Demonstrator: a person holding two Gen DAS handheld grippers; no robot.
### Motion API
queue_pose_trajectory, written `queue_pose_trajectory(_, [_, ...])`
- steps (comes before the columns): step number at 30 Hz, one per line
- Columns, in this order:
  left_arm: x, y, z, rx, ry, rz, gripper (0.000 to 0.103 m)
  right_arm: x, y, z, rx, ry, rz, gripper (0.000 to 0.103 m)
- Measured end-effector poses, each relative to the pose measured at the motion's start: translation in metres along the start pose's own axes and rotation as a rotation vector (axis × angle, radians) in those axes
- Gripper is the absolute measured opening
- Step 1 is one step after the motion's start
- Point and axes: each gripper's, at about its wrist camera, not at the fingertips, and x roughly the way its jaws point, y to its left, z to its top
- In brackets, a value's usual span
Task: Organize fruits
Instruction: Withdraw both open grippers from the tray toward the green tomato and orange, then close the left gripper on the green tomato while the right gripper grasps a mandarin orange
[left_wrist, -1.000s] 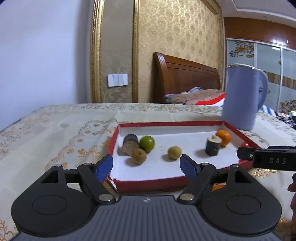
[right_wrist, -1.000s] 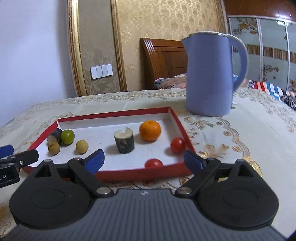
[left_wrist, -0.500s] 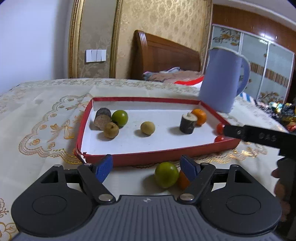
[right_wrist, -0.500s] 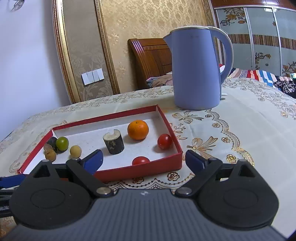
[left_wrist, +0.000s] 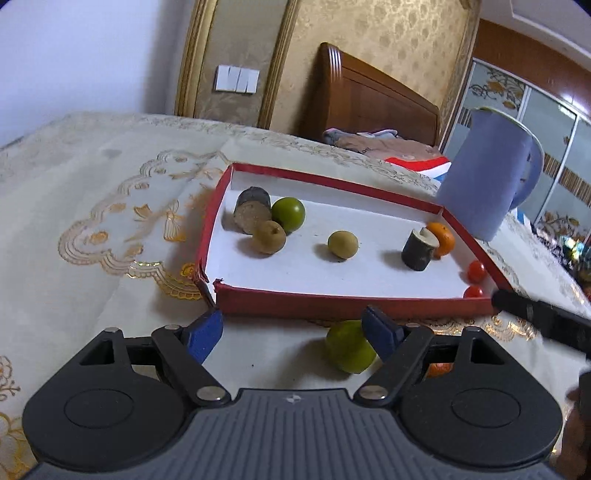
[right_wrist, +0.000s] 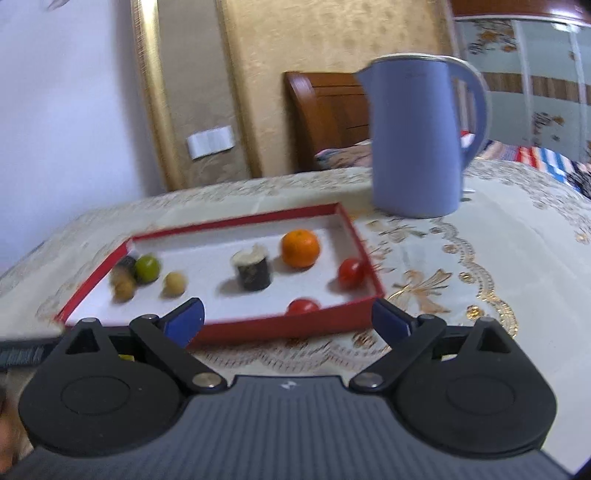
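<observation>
Left gripper (left_wrist: 293, 330) is angled down at the tablecloth (left_wrist: 92, 206), jaws opening wide and gripping nothing, with a loose green fruit (left_wrist: 347, 347) lying on the cloth at about five o'clock from the gap's centre, tucked right against the right-hand fingertip (left_wrist: 380, 328). Just beyond, at twelve o'clock, sits the red tray (left_wrist: 332, 304), and running across it: a dark stub (left_wrist: 251, 210), a green fruit, a brown one (left_wrist: 269, 236), then a yellowish one (left_wrist: 342, 243) mid-tray, a second stub (left_wrist: 419, 249) in front of an orange (left_wrist: 443, 238), and two small tomatoes (left_wrist: 475, 270) at three o'clock in the corner. A sliver of orange (left_wrist: 439, 368) peeks from behind the right finger, outside the tray. On to the right gripper (right_wrist: 288, 319), which hangs spread and empty before the tray's near wall, blue kettle (right_wrist: 417, 136) at one o'clock. My read: the loose green fruit is the next pick. The risk is that it's off-centre; a close from here could have the right pad strike first and roll the round fruit away across the cloth, towards the hidden orange. Lifted too low, it could clip the tray's near wall, already torn at the left corner (left_wrist: 208, 282).
</observation>
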Motion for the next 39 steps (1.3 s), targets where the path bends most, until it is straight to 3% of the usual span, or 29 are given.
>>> queue_pose_trajectory(8, [-0.004, -0.014, -0.004, 0.097, -0.049, 0.054, 0.082, -0.004, 0.029, -0.017, -0.135, 0.095, 0.063, 0.097])
queue_pose_trajectory(17, [-0.002, 0.008, 0.002, -0.02, -0.024, 0.056, 0.082, 0.012, 0.072, -0.013, -0.243, 0.098, 0.054, 0.096])
queue_pose_trajectory(28, [-0.002, 0.011, 0.003, -0.034, -0.026, 0.068, 0.082, 0.022, 0.083, -0.015, -0.261, 0.159, 0.097, 0.092])
queue_pose_trajectory(31, [-0.002, 0.012, 0.003, -0.041, -0.025, 0.063, 0.082, 0.018, 0.082, -0.017, -0.265, 0.164, 0.127, 0.082])
queue_pose_trajectory(33, [-0.003, 0.011, 0.002, -0.034, -0.027, 0.063, 0.082, 0.013, 0.084, -0.017, -0.273, 0.171, 0.162, 0.06])
queue_pose_trajectory(35, [-0.004, 0.01, 0.002, -0.026, -0.032, 0.064, 0.082, 0.011, 0.086, -0.017, -0.269, 0.178, 0.186, 0.048])
queue_pose_trajectory(39, [-0.005, 0.01, 0.002, -0.022, -0.041, 0.068, 0.082, 0.012, 0.091, -0.021, -0.294, 0.196, 0.21, 0.045])
